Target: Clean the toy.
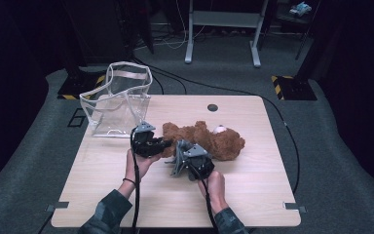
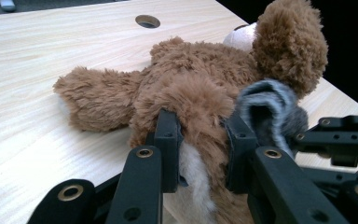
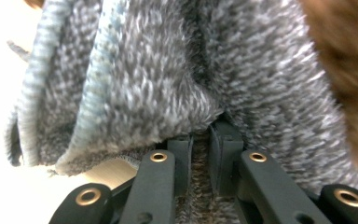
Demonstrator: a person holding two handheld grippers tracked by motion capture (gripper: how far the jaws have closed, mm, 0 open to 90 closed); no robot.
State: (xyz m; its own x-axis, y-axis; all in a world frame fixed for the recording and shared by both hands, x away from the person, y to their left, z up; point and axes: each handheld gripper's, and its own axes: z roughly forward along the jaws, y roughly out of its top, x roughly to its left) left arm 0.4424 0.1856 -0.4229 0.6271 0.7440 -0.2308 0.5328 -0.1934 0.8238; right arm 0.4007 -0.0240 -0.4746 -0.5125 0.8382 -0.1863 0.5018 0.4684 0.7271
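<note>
A brown teddy bear [image 1: 221, 141] lies on its side on the light wooden table [image 1: 253, 195], head toward the right. In the left gripper view, my left gripper [image 2: 200, 128] is shut on one furry leg [image 2: 198, 100] of the bear, both pads pressing into the fur. A grey knitted piece of clothing [image 2: 268, 109] is bunched at the neighbouring limb. The right gripper view has my right gripper [image 3: 200, 140] shut on a fold of that grey knit [image 3: 168, 70], with brown fur [image 3: 349, 56] at its right edge. From above, both grippers [image 1: 163, 145] [image 1: 181, 148] meet at the bear's lower end.
A clear plastic bag [image 1: 117, 97] stands upright at the table's back left corner. A round cable hole [image 1: 213, 107] sits near the far edge. Behind the table are a grey desk frame [image 1: 224, 29] and floor cables [image 1: 233, 90].
</note>
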